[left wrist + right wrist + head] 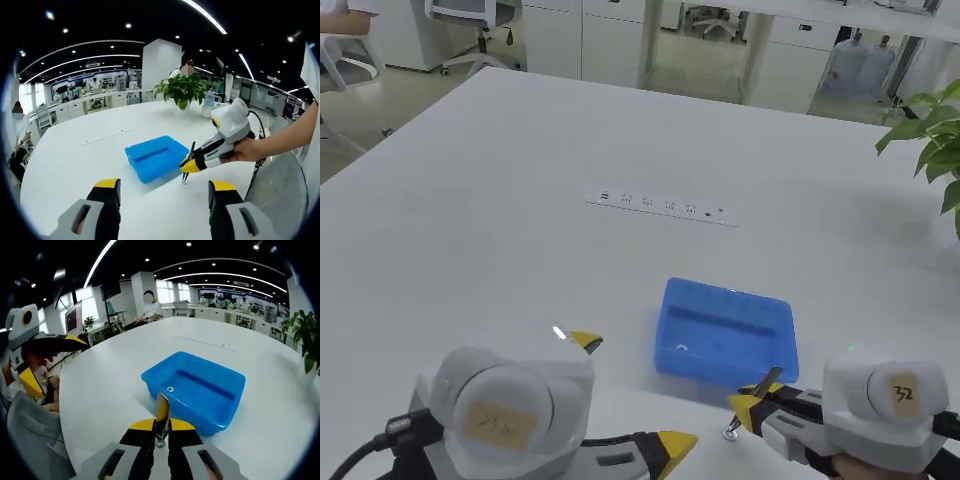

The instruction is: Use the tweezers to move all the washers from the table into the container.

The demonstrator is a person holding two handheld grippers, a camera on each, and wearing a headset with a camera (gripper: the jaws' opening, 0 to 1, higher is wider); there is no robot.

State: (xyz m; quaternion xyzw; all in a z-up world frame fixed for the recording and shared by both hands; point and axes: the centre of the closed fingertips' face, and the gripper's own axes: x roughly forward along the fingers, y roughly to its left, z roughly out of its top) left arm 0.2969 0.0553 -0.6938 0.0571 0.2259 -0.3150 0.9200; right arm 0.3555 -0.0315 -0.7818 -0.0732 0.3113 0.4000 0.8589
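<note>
At left, black-and-yellow left gripper (pixel 632 392) spread wide, empty. Right gripper (pixel 160 426) clenched on slim metal tweezers (pixel 162 412), tips down just ahead of fingers (pixel 182 427), beside blue plastic container (pixel 200 420); one small silver washer (pixel 170 389) already inside. Probably pick-up; next needs lift over rim.

Cutting off the body of the left gripper (pixel 630 392) at the head view's bottom edge, left of the container (pixel 725 335). Losing the rear of the right gripper (pixel 748 406) at the same edge, in front of the container. Hiding the lower part of the tweezers (pixel 161 412) between the pressed-together jaws. Showing a shiny bit (pixel 731 431) at the tweezers' tip, beside the container's near wall, too small for telling what. Blurring the marks on the power strip (pixel 660 207) beyond the container.
</note>
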